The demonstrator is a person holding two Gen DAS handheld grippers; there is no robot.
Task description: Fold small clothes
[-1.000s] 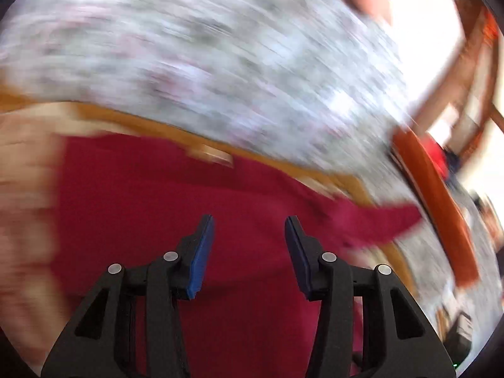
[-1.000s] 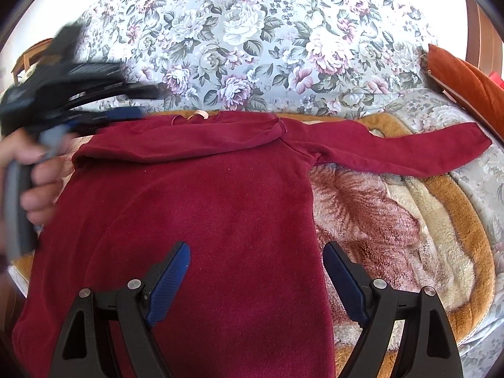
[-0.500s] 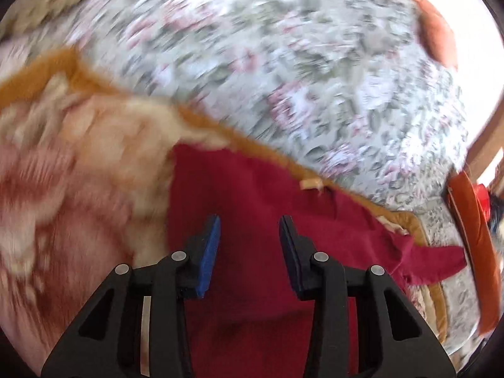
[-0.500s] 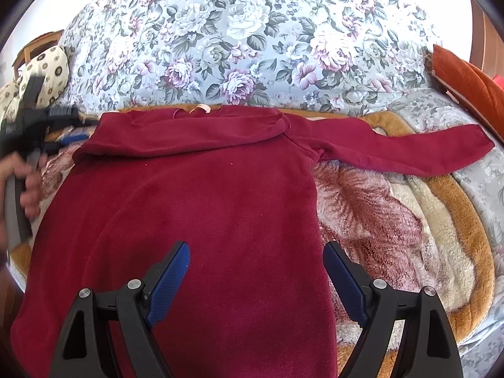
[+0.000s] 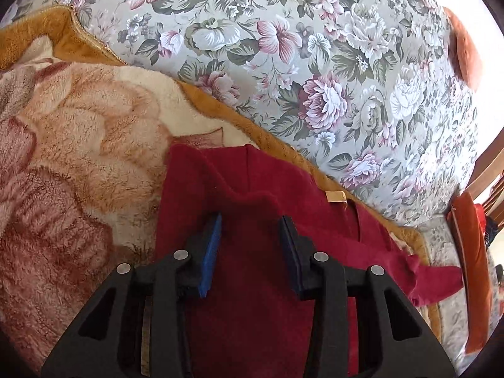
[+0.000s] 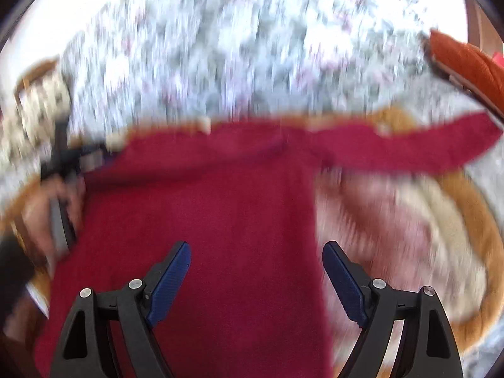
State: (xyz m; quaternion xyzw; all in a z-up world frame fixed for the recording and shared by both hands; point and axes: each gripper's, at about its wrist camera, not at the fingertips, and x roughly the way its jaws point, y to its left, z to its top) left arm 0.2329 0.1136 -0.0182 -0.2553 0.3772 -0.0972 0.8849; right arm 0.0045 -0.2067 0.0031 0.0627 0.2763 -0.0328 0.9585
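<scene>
Red top (image 5: pixel 252 283) lies flat on blanket (image 5: pixel 78 157), left sleeve folded in. Left gripper (image 5: pixel 250 236) jaws apart over shoulder fold; right gripper (image 6: pixel 256 271) wide apart, empty. Pinch both fabric layers at edge.

floral backrest (image 5: pixel 315 72) walls far side, orange cushion (image 6: pixel 469 63) bounds right

Both the left gripper (image 5: pixel 250 231) and right gripper (image 6: pixel 256 263) are black plastic frames with triangular cut-outs, round silver screws and ribbed blue pads (image 6: pixel 170 278)
</scene>
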